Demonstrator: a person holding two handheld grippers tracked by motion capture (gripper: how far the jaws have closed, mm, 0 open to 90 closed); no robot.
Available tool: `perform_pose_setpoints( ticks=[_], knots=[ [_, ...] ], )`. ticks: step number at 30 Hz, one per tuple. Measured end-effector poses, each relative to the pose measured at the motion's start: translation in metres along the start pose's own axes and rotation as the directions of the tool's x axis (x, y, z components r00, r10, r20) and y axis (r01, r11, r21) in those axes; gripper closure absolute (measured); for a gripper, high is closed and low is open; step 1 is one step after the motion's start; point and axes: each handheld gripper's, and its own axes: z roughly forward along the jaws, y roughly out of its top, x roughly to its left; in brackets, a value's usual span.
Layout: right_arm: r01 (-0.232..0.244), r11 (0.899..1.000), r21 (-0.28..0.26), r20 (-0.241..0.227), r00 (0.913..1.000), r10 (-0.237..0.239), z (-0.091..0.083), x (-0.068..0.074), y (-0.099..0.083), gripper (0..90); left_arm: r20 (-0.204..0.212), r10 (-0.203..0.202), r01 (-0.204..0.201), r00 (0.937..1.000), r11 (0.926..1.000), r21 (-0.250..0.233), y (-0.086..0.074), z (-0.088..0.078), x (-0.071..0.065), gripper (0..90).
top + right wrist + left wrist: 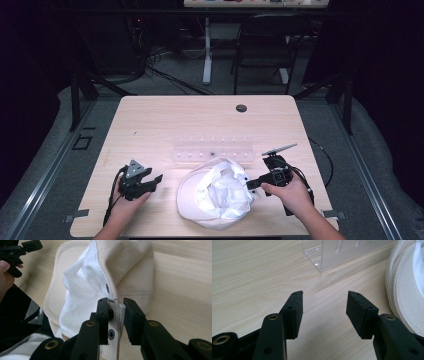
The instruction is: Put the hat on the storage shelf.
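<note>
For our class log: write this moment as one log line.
right gripper: straddles cap's snap strap, jaws not fully shut | left gripper: open, nothing held | clear rack: behind cap

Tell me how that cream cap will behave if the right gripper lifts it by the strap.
The cap will likely sag: its white lining already crumples. It is probably light, being thin fabric. The snap strap between the right gripper jaws looks flat, so it may slip.

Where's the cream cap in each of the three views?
High view: cap lies low centre on the table, between the two grippers.
Left gripper view: its brim fills the right edge.
Right gripper view: centre, its strap between the jaws.
Shared landmark: clear plastic rack, also seen at.
</note>
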Motion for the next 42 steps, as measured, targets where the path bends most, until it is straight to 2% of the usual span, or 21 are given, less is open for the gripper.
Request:
perform_pose_setpoints(
  ticks=[1, 3, 4, 7, 8, 12, 14, 15, 16, 17, 18, 19, 22, 23, 24, 25, 27, 29, 30, 35, 42],
  knots=[
    [0.000, 1.000, 0.006, 0.002, 1.0000, -0.001, -0.001, 0.001, 0.001, 80.2, 0.000, 0.003, -0.003, 1.0000, 1.0000, 0.000, 0.000, 0.000, 0.000, 48.1],
    [0.006, 1.000, 0.011, -0.002, 1.0000, -0.006, -0.003, 0.004, 0.004, 80.7, -0.001, -0.001, 0.001, 1.0000, 1.0000, -0.001, 0.000, 0.000, 0.000, 48.2],
    [-0.006, 1.000, -0.005, 0.013, 0.9999, 0.006, -0.003, 0.006, 0.004, 80.8, -0.001, -0.001, 0.001, 1.0000, 1.0000, -0.001, 0.000, 0.000, 0.000, 48.1],
    [0.019, 0.999, 0.034, 0.035, 0.9992, -0.020, -0.007, 0.009, 0.009, 81.3, -0.001, -0.001, 0.001, 1.0000, 1.0000, -0.001, 0.000, 0.000, 0.000, 48.2],
    [-0.005, 1.000, 0.012, 0.047, 0.9989, 0.005, -0.006, 0.011, 0.008, 81.6, -0.001, -0.001, 0.001, 1.0000, 1.0000, -0.002, 0.000, 0.000, 0.000, 48.1],
    [0.028, 0.998, 0.060, 0.084, 0.9959, -0.033, -0.008, 0.018, 0.013, 82.0, -0.002, -0.001, 0.001, 1.0000, 1.0000, -0.002, 0.000, 0.000, 0.000, 48.2],
    [0.027, 0.997, 0.074, 0.096, 0.9948, -0.034, -0.010, 0.021, 0.015, 82.0, -0.002, -0.002, 0.002, 1.0000, 1.0000, -0.002, 0.000, 0.000, 0.000, 48.2],
    [0.016, 0.998, 0.062, 0.109, 0.9938, -0.023, -0.010, 0.024, 0.016, 82.1, -0.004, -0.001, 0.001, 1.0000, 1.0000, -0.002, 0.000, 0.000, 0.000, 48.2],
    [0.020, 0.996, 0.089, 0.113, 0.9931, -0.030, -0.012, 0.025, 0.019, 82.1, -0.003, -0.001, 0.001, 1.0000, 1.0000, -0.002, 0.000, 0.000, 0.000, 48.2],
    [0.011, 0.995, 0.097, 0.115, 0.9931, -0.022, -0.013, 0.026, 0.020, 82.1, -0.003, -0.002, 0.002, 1.0000, 1.0000, -0.002, 0.000, 0.000, 0.000, 48.2],
    [-0.015, 0.997, 0.077, 0.124, 0.9923, 0.006, -0.012, 0.028, 0.020, 82.1, -0.003, -0.001, 0.001, 1.0000, 1.0000, -0.003, 0.000, 0.000, 0.000, 48.2],
    [-0.008, 0.996, 0.091, 0.128, 0.9918, -0.004, -0.013, 0.028, 0.021, 82.1, -0.003, 0.000, 0.000, 1.0000, 1.0000, -0.002, 0.000, 0.000, 0.000, 48.2],
    [-0.004, 0.993, 0.119, 0.162, 0.9866, -0.015, -0.016, 0.032, 0.025, 82.2, -0.003, 0.000, 0.000, 1.0000, 1.0000, -0.001, 0.000, 0.000, 0.000, 48.2],
    [-0.019, 0.994, 0.108, 0.175, 0.9845, 0.000, -0.016, 0.034, 0.026, 82.2, -0.003, 0.001, -0.001, 1.0000, 1.0000, 0.000, 0.000, 0.000, 0.000, 48.2],
    [-0.007, 0.991, 0.130, 0.184, 0.9828, -0.018, -0.018, 0.035, 0.028, 82.1, -0.003, 0.001, -0.001, 1.0000, 1.0000, 0.001, 0.000, 0.000, 0.000, 48.2],
    [-0.005, 0.992, 0.130, 0.196, 0.9805, -0.020, -0.018, 0.036, 0.029, 82.2, -0.004, 0.002, -0.002, 1.0000, 1.0000, 0.002, 0.000, 0.000, 0.000, 48.2],
    [-0.018, 0.992, 0.127, 0.208, 0.9780, -0.009, -0.020, 0.039, 0.031, 82.2, -0.004, 0.003, -0.003, 1.0000, 1.0000, 0.002, 0.000, 0.000, 0.000, 48.2],
    [-0.017, 0.988, 0.151, 0.223, 0.9747, -0.018, -0.023, 0.042, 0.036, 82.2, -0.003, 0.003, -0.003, 1.0000, 1.0000, 0.002, 0.000, 0.000, 0.000, 48.2],
    [-0.030, 0.991, 0.133, 0.232, 0.9727, -0.001, -0.024, 0.045, 0.038, 82.2, -0.003, 0.006, -0.006, 1.0000, 1.0000, 0.002, 0.000, 0.000, 0.000, 48.2],
    [-0.041, 0.989, 0.139, 0.265, 0.9643, 0.003, -0.032, 0.055, 0.048, 82.2, -0.004, 0.006, -0.006, 1.0000, 1.0000, 0.001, 0.000, 0.000, 0.000, 48.2],
    [-0.027, 0.987, 0.159, 0.336, 0.9413, -0.029, -0.043, 0.071, 0.061, 82.2, -0.002, 0.007, -0.007, 1.0000, 1.0000, 0.002, 0.000, 0.000, 0.000, 48.2]
  ],
)
